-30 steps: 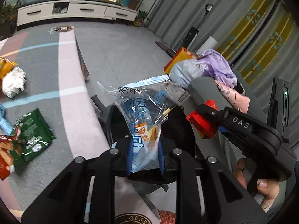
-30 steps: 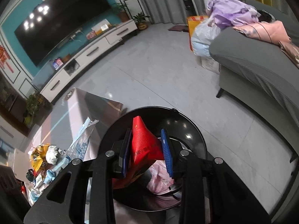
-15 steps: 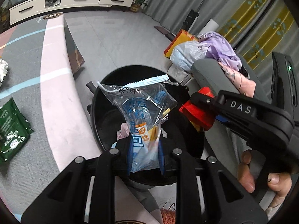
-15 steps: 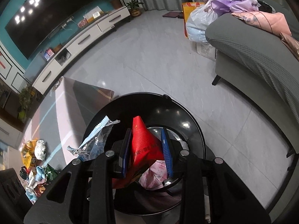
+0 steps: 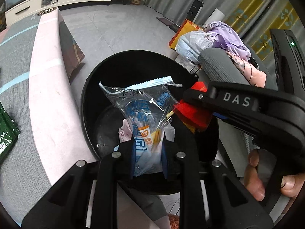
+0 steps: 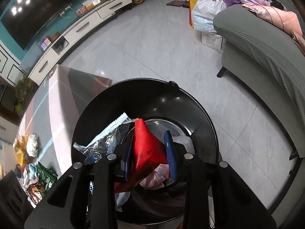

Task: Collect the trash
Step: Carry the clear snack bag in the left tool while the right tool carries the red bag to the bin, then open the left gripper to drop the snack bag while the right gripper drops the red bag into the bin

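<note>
Where hidden leftward, television (image 6: 28,9) rightward.

Glossy black plastic bin (image 6: 202,114), crinkled clear film wrapper (image 5: 141,105), matt grey woven sofa (image 6: 266,47).

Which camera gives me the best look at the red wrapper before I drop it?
The right wrist view: the red wrapper fills the centre, clamped between the right tongs above the black bin. The left wrist view shows only part of it, behind the tongs' body.
</note>
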The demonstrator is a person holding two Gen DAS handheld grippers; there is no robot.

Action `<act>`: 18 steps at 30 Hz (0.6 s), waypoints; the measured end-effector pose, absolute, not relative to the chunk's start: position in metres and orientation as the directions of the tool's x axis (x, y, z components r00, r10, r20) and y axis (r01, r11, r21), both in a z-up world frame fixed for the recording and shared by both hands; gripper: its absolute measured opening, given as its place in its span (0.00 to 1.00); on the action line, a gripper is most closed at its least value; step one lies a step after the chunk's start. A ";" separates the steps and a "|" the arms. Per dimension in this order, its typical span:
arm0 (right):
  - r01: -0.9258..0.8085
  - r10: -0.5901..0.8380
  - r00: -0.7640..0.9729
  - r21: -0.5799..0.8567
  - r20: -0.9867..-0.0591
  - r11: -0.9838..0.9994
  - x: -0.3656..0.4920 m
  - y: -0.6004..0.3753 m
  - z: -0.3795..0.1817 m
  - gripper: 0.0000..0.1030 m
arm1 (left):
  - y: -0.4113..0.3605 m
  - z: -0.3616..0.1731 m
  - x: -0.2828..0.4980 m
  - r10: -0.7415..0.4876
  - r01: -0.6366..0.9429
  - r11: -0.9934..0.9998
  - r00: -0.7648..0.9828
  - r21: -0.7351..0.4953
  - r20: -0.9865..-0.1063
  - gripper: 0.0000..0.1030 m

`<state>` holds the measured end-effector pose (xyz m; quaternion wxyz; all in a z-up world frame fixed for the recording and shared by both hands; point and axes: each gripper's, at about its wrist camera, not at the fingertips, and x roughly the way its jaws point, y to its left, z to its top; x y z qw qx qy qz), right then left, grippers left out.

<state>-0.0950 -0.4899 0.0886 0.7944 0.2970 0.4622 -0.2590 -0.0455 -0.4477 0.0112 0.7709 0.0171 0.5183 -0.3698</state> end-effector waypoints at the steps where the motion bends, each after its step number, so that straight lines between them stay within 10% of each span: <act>1: 0.686 -0.137 0.437 0.231 -0.889 0.690 -0.094 -0.489 0.089 0.31 | -0.449 0.011 -0.044 -0.554 0.587 0.726 0.188 -0.359 -0.811 0.22; 18: 0.694 -0.120 0.441 0.253 -0.889 0.674 -0.101 -0.497 0.087 0.32 | -0.450 0.007 -0.046 -0.551 0.579 0.730 0.186 -0.362 -0.814 0.23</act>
